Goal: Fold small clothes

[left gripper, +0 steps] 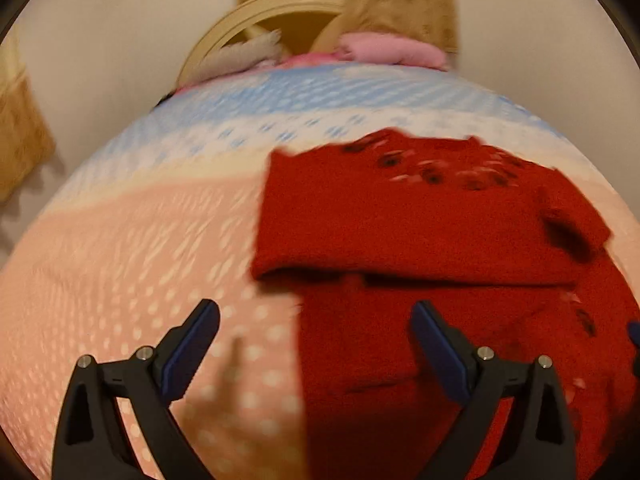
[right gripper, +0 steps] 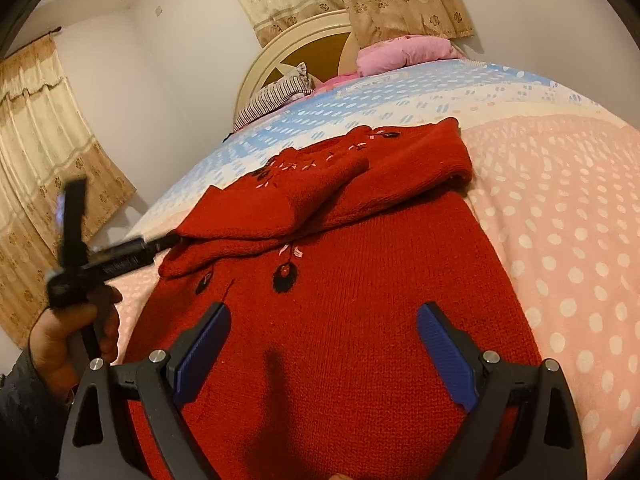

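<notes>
A: Where is the red sweater [right gripper: 360,264] lying?

B: It is lying on the pink dotted bedspread [right gripper: 568,240], filling the centre and lower half of the right wrist view. Both sleeves are lying folded across the chest, near the embroidered flowers in the middle of the frame.

A: And in the left wrist view?

B: That picture is blurring, but the sweater [left gripper: 420,232] is sitting right of centre, the folded sleeve crossing it.

A: What is the left gripper [left gripper: 316,332] doing?

B: Its jaws are standing wide, nothing between them, one finger over the bedspread [left gripper: 120,264], the other over the knit.

A: The right gripper [right gripper: 324,336]?

B: Also gaping wide, hanging over the sweater's lower body, gripping nothing.

A: Anything else?

B: At the left edge of the right wrist view a hand [right gripper: 68,336] is holding the other gripper, its tip touching the folded sleeve. A pink pillow [right gripper: 404,54] is resting at the upper centre by the headboard [right gripper: 280,52].
</notes>
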A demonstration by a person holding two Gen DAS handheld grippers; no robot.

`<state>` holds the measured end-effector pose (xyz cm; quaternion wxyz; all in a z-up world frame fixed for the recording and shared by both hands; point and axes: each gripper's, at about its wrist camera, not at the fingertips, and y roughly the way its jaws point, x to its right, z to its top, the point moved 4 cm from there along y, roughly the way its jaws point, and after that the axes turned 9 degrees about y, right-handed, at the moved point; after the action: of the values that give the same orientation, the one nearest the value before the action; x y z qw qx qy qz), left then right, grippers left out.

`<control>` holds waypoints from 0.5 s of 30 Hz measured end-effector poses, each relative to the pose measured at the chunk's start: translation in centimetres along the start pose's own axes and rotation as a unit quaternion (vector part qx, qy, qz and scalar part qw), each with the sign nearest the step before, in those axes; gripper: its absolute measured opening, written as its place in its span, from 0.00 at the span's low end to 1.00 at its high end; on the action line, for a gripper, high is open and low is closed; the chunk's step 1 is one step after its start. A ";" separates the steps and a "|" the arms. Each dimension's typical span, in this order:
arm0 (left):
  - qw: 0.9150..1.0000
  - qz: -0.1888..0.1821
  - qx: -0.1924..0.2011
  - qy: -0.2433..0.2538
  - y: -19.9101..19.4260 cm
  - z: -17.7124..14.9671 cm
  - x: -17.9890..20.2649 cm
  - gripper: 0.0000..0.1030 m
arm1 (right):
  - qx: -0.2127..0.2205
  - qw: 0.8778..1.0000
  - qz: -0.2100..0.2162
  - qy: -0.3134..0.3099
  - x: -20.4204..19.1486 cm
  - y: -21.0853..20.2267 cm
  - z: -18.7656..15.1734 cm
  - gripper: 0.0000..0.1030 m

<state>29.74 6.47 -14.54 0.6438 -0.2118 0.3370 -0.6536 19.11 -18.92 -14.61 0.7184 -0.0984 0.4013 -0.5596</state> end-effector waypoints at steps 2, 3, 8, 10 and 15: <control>1.000 -0.001 -0.014 -0.016 1.2 -0.1 -0.8 0.96 | 0.000 1.000 -0.006 -0.004 -0.1 0.1 -0.1 0.92; 0.999 -0.004 -0.026 -0.032 1.7 0.0 -1.4 0.96 | -0.001 1.000 -0.007 -0.006 0.0 0.2 -0.1 0.92; 0.996 0.007 -0.040 -0.081 2.6 -0.4 -2.9 1.00 | 0.000 1.000 -0.011 0.002 0.1 -0.4 0.2 0.92; 0.995 -0.005 -0.042 -0.095 2.6 -0.8 -3.1 1.00 | -0.005 1.000 -0.022 0.009 0.1 -0.9 0.7 0.92; 0.992 -0.027 -0.048 -0.114 3.3 -1.3 -3.4 1.00 | 0.003 0.999 -0.043 -0.012 -2.2 -1.8 4.8 0.88</control>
<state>31.43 10.17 -17.22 0.6490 -0.3244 0.2866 -0.6257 20.99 -19.05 -9.41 0.6986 -0.1202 0.3861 -0.5903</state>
